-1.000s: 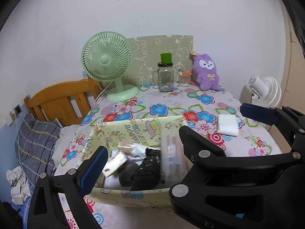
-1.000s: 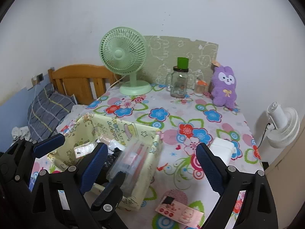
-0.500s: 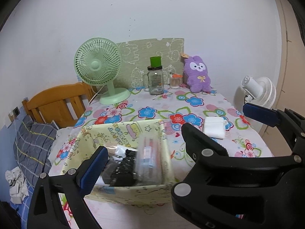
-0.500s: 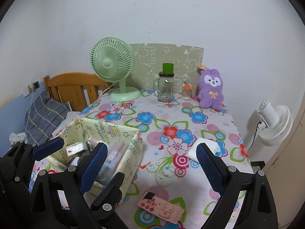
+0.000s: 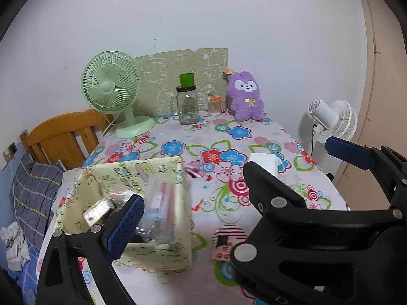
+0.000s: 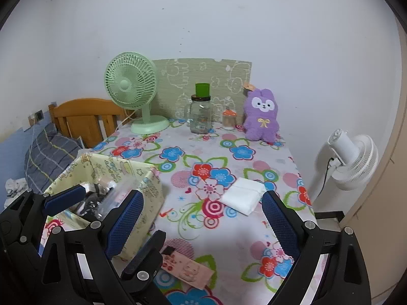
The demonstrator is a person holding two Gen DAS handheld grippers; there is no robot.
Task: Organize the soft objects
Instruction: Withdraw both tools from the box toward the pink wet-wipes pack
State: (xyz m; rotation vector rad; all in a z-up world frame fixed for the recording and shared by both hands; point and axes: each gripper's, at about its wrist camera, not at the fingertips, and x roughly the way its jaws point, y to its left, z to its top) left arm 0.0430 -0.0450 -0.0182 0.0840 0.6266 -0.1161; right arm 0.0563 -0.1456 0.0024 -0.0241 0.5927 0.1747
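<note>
- Left gripper (image 5: 229, 180) is up over the tabletop (image 5: 254, 137) w/ its fingers wide apart & nothing between them.
- Right gripper (image 6: 201, 217) is up too, fingers wide, holding nothing. Part of it shows in the left cam as a big black shape at the right.
- Yellow cloth box (image 6: 142, 175) sits at the near left of the tabletop. Inside: a clear plastic pack (image 5: 160, 203) w/ red stuff, some dark things & a small shiny packet. Too blurry to tell more.
- Folded white cloth (image 6: 241, 194) lies flat on the flower cover, to the right of the box & apart from it, near the right gripper's right finger in that cam.
- Purple plush bunny (image 6: 262, 115) sits up at the far right, by the wall.
- Pink card (image 6: 187, 270) w/ a little picture lies flat at the near edge, just by the box.
- Green fan (image 6: 132, 86) stands at the far left of the tabletop. Glass jar (image 6: 201, 115) w/ a green cup on top is in the middle back; small jar w/ orange lid (image 6: 229, 119) is between it & the bunny.
- Green board w/ cartoon drawings (image 6: 203, 76) leans on the wall behind them.
- White fan (image 6: 353, 157) stands off the right side.
- Wood bed frame (image 6: 84, 114) & a grey checked pillow (image 6: 48, 150) are at the left.
</note>
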